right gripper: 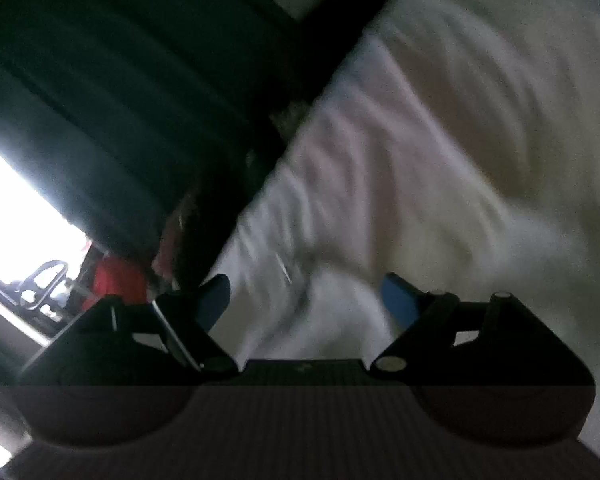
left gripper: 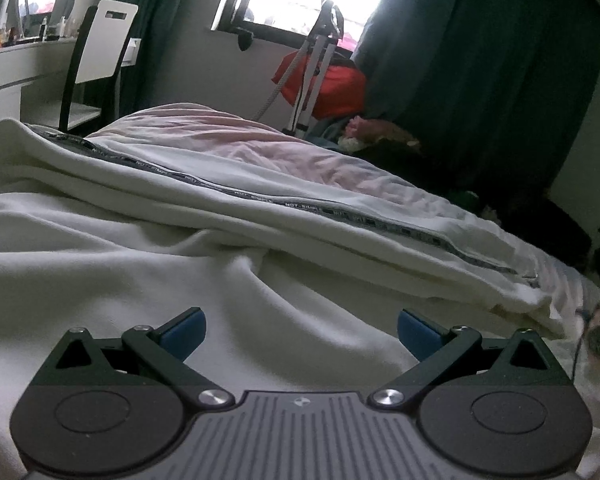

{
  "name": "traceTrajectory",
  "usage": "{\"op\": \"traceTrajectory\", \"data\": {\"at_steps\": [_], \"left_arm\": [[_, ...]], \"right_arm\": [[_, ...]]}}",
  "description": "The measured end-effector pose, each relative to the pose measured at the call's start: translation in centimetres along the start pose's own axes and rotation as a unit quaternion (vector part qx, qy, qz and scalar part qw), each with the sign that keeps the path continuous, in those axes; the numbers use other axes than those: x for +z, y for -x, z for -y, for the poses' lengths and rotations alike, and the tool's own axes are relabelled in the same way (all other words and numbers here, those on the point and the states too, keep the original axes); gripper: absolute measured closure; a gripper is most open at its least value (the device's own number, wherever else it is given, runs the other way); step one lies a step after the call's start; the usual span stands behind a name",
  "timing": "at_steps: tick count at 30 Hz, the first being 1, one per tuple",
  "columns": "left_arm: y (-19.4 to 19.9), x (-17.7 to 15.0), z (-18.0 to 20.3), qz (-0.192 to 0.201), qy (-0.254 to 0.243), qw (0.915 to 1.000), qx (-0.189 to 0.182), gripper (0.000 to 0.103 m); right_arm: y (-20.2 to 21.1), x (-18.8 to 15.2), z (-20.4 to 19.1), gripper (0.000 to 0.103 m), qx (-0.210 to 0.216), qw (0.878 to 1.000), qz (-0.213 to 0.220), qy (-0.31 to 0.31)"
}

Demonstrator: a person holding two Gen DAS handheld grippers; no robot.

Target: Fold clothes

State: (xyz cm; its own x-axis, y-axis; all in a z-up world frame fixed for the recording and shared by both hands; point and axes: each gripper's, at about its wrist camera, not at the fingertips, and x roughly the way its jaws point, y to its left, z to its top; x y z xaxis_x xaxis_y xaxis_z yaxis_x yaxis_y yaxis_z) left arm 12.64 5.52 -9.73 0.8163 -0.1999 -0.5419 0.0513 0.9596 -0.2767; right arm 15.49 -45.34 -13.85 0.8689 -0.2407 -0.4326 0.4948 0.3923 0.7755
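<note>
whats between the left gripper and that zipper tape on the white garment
Left wrist view: only rumpled white fabric between the open left gripper and the zipper tape.

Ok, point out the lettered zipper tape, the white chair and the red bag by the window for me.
lettered zipper tape [left gripper: 300,204]: left wrist view, on the dark printed strip mid-garment.
white chair [left gripper: 104,44]: left wrist view, on the backrest panel.
red bag [left gripper: 336,88]: left wrist view, on its red front.

"NOT SIMPLE" along garment's trim [left gripper: 300,205]
</note>
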Motion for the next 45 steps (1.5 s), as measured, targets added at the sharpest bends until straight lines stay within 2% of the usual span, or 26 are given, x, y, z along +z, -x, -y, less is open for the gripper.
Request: {"op": "traceTrajectory", "data": {"at_steps": [2, 3, 6, 7, 9, 11, 13, 14, 17, 19, 21, 22, 24, 28, 30, 34, 37, 40, 43, 44, 45], "left_arm": [[0.2, -0.4, 0.2, 0.001, -0.008, 1.0000, 0.001, 0.000], [0.4, -0.6, 0.3, 0.002, -0.011, 0.9999, 0.001, 0.000], [0.5, -1.0, 0.6, -0.003, -0.015, 0.9999, -0.001, 0.000], [0.5, -1.1, 0.8, -0.006, -0.015, 0.9999, -0.003, 0.000], [0.6, -0.9, 1.0, -0.009, -0.008, 0.9999, -0.005, 0.000], [0.7, -0.8, 1.1, -0.011, 0.004, 0.9999, -0.004, 0.000], [0.8, -0.6, 1.0, -0.015, 0.020, 0.9997, -0.002, 0.000], [0.8, -0.6, 1.0, -0.017, 0.028, 0.9995, -0.001, 0.000], [0.5, -0.9, 1.1, -0.020, 0.024, 0.9994, 0.012, 0.000], [0.4, -1.1, 1.5, -0.020, 0.014, 0.9994, 0.025, 0.000], [0.1, -1.2, 2.1, -0.019, 0.007, 0.9993, 0.032, 0.000], [0.0, -1.3, 2.4, -0.019, 0.004, 0.9992, 0.035, 0.000], [-0.2, -1.3, 3.4, -0.016, -0.010, 0.9989, 0.042, 0.000], [-0.4, -1.6, 5.3, -0.013, -0.039, 0.9979, 0.049, 0.000], [-0.1, -1.7, 6.1, -0.004, -0.054, 0.9973, 0.050, 0.000], [0.8, -2.1, 7.3, 0.013, -0.079, 0.9960, 0.040, 0.000], [1.2, -2.2, 7.6, 0.017, -0.088, 0.9955, 0.031, 0.000], [1.4, -2.1, 7.6, 0.017, -0.088, 0.9955, 0.029, 0.000], [1.7, -1.8, 7.3, 0.015, -0.084, 0.9959, 0.029, 0.000], [1.8, -1.7, 7.1, 0.014, -0.081, 0.9962, 0.028, 0.000], [2.0, -1.5, 6.9, 0.014, -0.077, 0.9966, 0.028, 0.000]], "right_arm": [[-0.3, -1.4, 1.5, 0.018, 0.014, 0.999, -0.048, -0.014], [-0.7, -1.9, 1.4, 0.018, 0.010, 0.997, -0.072, -0.014], [-1.8, -3.6, -0.2, 0.018, 0.047, 0.992, -0.119, 0.005], [-2.4, -4.1, -0.6, 0.018, 0.068, 0.988, -0.136, -0.003], [-3.8, -5.2, -1.1, 0.019, 0.081, 0.984, -0.160, -0.014], [-5.7, -4.7, -1.1, 0.019, 0.066, 0.984, -0.166, -0.011], [-7.0, -4.6, -0.6, 0.021, 0.070, 0.988, -0.137, -0.022], [-7.6, -4.5, -0.4, 0.028, 0.072, 0.990, -0.120, -0.027], [-8.9, -4.5, -0.3, 0.037, 0.075, 0.994, -0.078, -0.016], [-9.1, -4.5, -0.5, 0.050, 0.069, 0.996, -0.064, -0.003], [-9.5, -4.2, -0.3, 0.082, 0.060, 0.997, -0.057, -0.003], [-10.1, -3.5, 0.5, 0.087, 0.060, 0.996, -0.060, -0.023], [-10.5, -2.8, 0.9, 0.091, 0.064, 0.995, -0.061, -0.037], [-9.1, -1.7, -0.5, 0.093, 0.069, 0.997, -0.015, 0.006], [-8.5, -0.4, -0.6, 0.093, 0.074, 0.997, 0.003, 0.004], [-7.8, 2.1, -0.1, 0.093, 0.045, 0.997, 0.053, 0.028], [-7.2, 3.5, 1.2, 0.093, -0.001, 0.995, 0.084, 0.049], [-7.2, 3.9, 2.7, 0.093, -0.034, 0.995, 0.075, 0.056], [-7.9, 4.0, 2.8, 0.089, -0.052, 0.996, 0.040, 0.069], [-7.8, 4.1, 2.7, 0.086, -0.054, 0.995, 0.028, 0.075], [-7.7, 4.1, 2.4, 0.076, -0.055, 0.995, 0.017, 0.084]]}}
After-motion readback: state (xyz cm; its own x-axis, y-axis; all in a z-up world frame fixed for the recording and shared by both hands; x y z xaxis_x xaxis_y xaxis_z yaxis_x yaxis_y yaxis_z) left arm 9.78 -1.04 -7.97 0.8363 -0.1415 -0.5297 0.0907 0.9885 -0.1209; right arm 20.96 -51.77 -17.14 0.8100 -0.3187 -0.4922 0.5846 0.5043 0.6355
